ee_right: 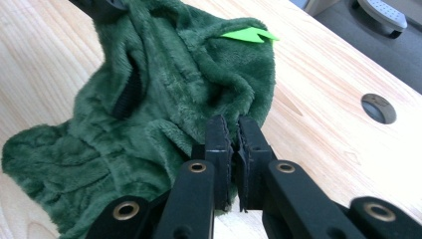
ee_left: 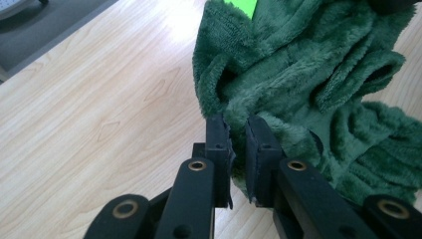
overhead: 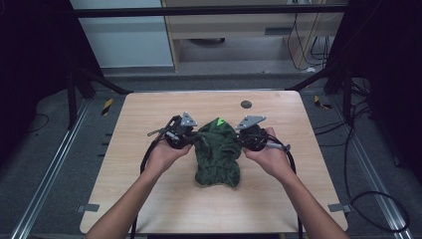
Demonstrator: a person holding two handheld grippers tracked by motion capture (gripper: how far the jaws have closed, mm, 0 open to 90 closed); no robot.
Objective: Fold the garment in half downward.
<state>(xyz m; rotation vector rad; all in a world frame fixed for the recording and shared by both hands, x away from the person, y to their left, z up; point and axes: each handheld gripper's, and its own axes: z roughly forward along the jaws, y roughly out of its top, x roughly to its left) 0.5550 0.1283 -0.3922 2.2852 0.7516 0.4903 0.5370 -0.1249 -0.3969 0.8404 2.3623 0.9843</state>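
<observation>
High view first: a dark green fleece garment (overhead: 217, 152) is seen bunched up on the wooden table (overhead: 149, 114), strung between the two tools. The left gripper (overhead: 190, 136) is clamped on its left edge and the right gripper (overhead: 242, 138) on its right edge, so the upper part is held up a bit while the lower part is slumped on the table towards the person.

Left gripper view: the jaws are pinched together on a fold of the fleece (ee_left: 298, 79), which spreads out ahead of the tips and off to their right. Lots of floppy ridges and rolled hems can be seen, plus a bright green tag (ee_left: 242, 6) far ahead at the top.

Right gripper view: the jaws are closed on the fleece's edge (ee_right: 164, 99), most of it lying ahead and to their left. The tag (ee_right: 250, 35) sits just ahead of the tips, and a round hole (ee_right: 378, 108) in the table is off to their right.

Handling guess: light, very soft, no stiffness at all, so it'll sag and fold wherever it isn't held. Plush pile probably grips fine. Hems or seams are best taken, not a thick bunch.
</observation>
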